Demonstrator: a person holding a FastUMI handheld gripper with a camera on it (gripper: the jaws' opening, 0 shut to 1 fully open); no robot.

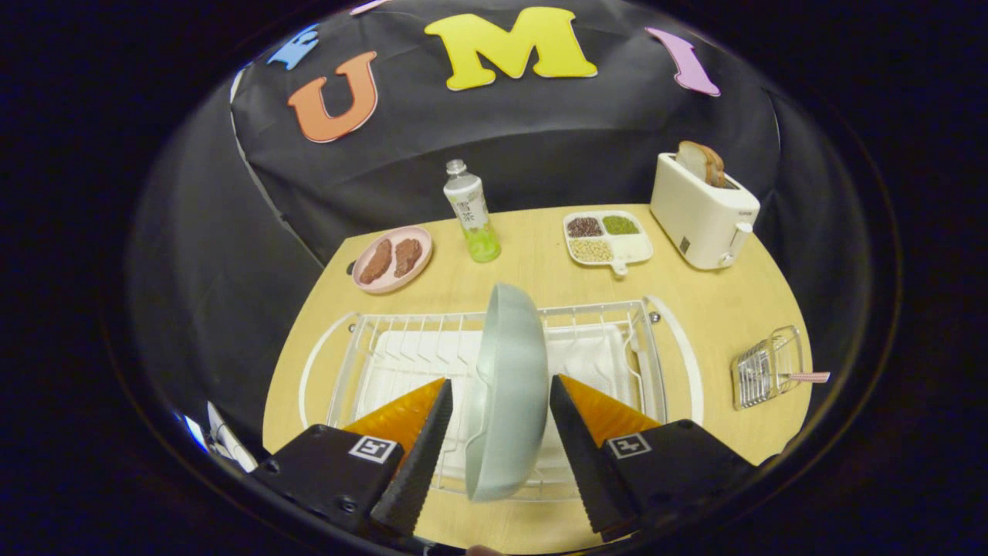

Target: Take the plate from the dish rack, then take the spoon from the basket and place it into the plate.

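A pale grey-green plate [509,340] stands on edge in the white wire dish rack [602,315]. My gripper [500,384] is open, one finger on each side of the plate's lower half. A narrow gap shows between the left finger [432,432] and the plate, while the right finger [575,432] is very close to its rim. To the right of the rack, a small wire basket [760,369] lies on the table. The spoon's red-and-white checked handle [809,377] sticks out of it to the right.
On the wooden table [695,293] beyond the rack are a pink plate with meat pieces [392,259], a drink bottle [472,212], a divided tray of beans [606,235] and a white toaster holding bread [702,205]. The rack sits on a white drip tray.
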